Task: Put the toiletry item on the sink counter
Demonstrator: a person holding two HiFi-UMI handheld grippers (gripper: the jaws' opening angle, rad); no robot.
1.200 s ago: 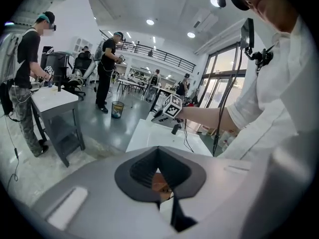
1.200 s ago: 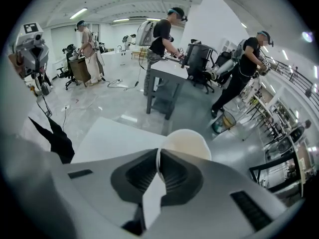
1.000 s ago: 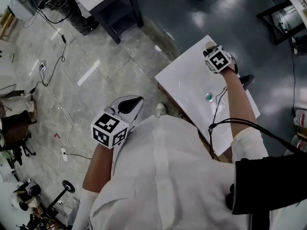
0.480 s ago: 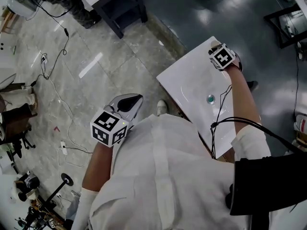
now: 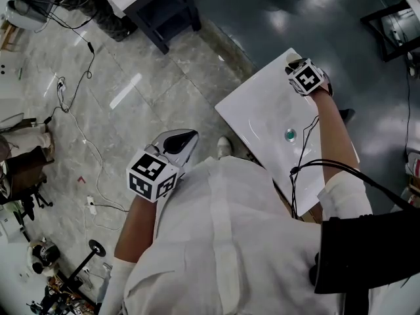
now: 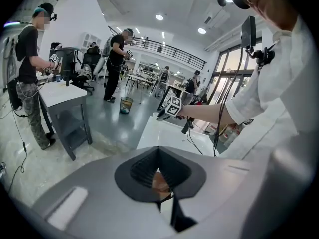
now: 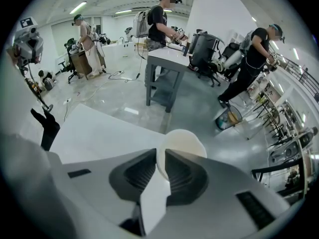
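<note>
A white sink counter [image 5: 256,110] with a round drain [image 5: 289,134] stands in front of me on the right. My right gripper [image 5: 293,64] hovers at its far corner, shut on a cream round toiletry item [image 5: 289,60]. In the right gripper view the item [image 7: 185,142] sticks out past the gripper [image 7: 160,156], whose jaws pinch its rim, with the counter [image 7: 99,133] just below. My left gripper [image 5: 176,143] hangs over the floor beside my body, shut with nothing in it. The left gripper view shows its jaws [image 6: 158,156] closed and the counter [image 6: 164,136] beyond.
A black faucet [image 7: 47,126] rises at the counter's side. A dark grey table [image 5: 157,8] stands on the floor farther off, and cables [image 5: 72,126] trail over the tiles at left. Several people work at tables [image 7: 164,59] around the room.
The right gripper has shifted slightly toward the counter's far corner with the item still in it. The left gripper has stayed where it was.
</note>
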